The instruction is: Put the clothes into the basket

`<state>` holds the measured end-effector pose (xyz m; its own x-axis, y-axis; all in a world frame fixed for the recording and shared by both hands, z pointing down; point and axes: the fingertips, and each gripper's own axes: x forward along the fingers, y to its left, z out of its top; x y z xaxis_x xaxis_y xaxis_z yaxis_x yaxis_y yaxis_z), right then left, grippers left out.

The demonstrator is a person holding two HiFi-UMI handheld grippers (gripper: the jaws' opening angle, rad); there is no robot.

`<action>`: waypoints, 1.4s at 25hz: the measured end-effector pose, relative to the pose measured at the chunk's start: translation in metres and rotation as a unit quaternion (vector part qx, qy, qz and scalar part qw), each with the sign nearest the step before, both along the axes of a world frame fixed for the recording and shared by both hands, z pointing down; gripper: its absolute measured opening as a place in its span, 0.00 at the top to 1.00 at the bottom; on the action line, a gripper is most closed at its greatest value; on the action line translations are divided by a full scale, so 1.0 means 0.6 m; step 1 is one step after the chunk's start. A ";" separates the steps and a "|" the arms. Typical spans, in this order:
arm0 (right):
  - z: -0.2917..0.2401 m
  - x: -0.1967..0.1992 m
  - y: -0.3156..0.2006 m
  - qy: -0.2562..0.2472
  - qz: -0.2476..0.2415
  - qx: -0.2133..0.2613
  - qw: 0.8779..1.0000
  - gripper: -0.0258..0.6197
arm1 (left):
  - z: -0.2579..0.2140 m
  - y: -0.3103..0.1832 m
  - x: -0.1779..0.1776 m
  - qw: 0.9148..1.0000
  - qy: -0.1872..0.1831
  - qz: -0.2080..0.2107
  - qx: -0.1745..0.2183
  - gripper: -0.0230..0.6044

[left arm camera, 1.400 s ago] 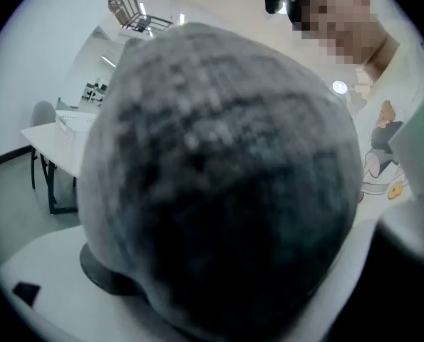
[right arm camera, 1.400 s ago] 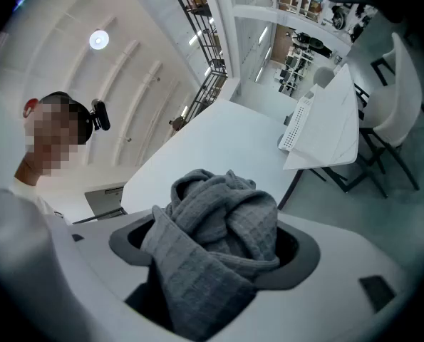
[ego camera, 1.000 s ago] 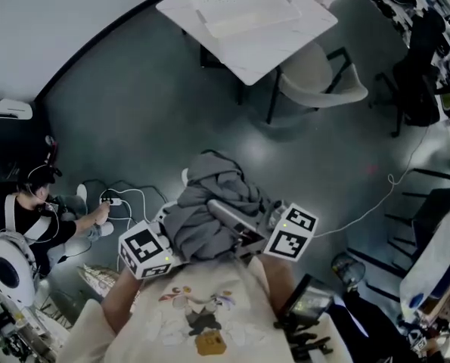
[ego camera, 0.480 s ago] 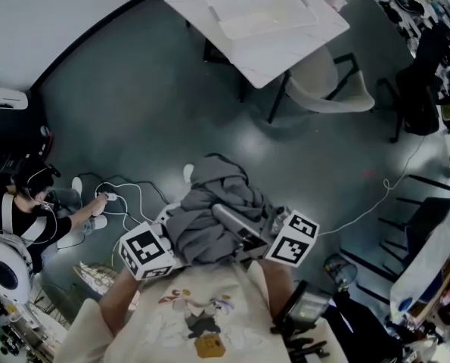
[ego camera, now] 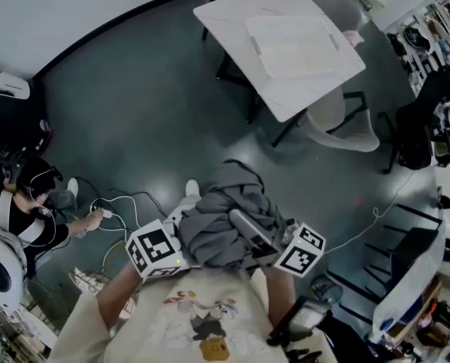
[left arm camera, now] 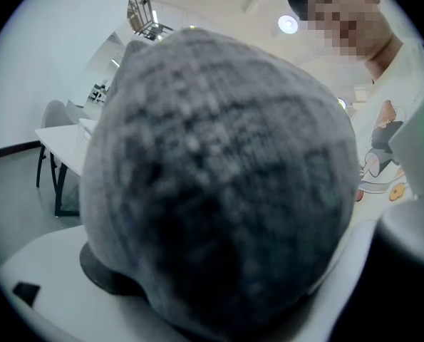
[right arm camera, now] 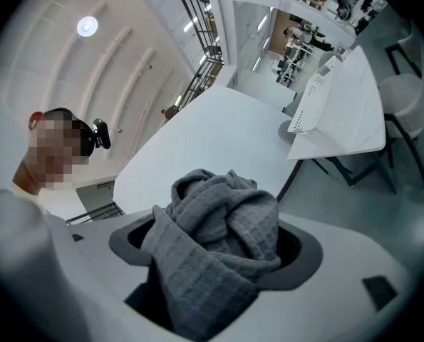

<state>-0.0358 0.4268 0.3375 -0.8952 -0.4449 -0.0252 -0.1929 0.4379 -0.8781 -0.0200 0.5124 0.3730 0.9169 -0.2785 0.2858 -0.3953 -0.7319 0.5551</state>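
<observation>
Cloth (ego camera: pixel 215 224), grey, waffle-textured, bunched, crumpled folds

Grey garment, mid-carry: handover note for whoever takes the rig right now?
Left gripper: shut on the grey garment; the cloth fills its view.
Right gripper: shut on the same garment, bunched between its jaws.
Garment: one bundle, held off the floor between both grippers, in front of the person's chest.
Basket: white, on the white table ahead across the floor; no grey cloth seen in it.
Done: garment picked up.
Left: carry it to the table, lower it into the basket, open both grippers.
</observation>
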 end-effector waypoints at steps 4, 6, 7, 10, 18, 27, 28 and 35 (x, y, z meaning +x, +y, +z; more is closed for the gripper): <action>-0.004 -0.066 -0.019 0.012 -0.007 0.012 1.000 0.37 | -0.002 -0.022 -0.064 1.000 0.013 -0.007 0.014 0.10; 0.002 -0.103 -0.027 0.019 -0.008 0.015 1.000 0.37 | 0.005 -0.029 -0.099 1.000 0.020 -0.009 0.016 0.10; 0.006 -0.120 -0.029 0.022 -0.010 0.014 1.000 0.37 | 0.009 -0.031 -0.114 1.000 0.024 -0.010 0.015 0.10; 0.016 -0.149 -0.033 0.031 -0.011 0.010 0.999 0.37 | 0.016 -0.035 -0.143 0.999 0.032 -0.012 0.009 0.10; 0.021 -0.147 -0.078 0.028 0.004 -0.002 1.000 0.37 | 0.019 -0.077 -0.146 1.000 0.028 0.003 -0.001 0.10; 0.032 -0.118 -0.190 0.001 -0.008 -0.017 1.000 0.37 | 0.026 -0.188 -0.116 1.000 0.001 -0.010 -0.018 0.10; 0.031 -0.112 -0.210 0.001 -0.009 -0.017 1.000 0.37 | 0.025 -0.208 -0.109 1.000 0.000 -0.010 -0.019 0.10; 0.020 -0.036 -0.341 -0.011 -0.012 -0.019 1.000 0.37 | 0.015 -0.339 -0.033 1.000 -0.011 -0.012 -0.021 0.10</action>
<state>-0.0573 0.2221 0.3496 -0.9048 -0.4249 -0.0278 -0.1644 0.4087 -0.8977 -0.0401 0.3088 0.3817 0.9037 -0.2876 0.3172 -0.4245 -0.6987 0.5759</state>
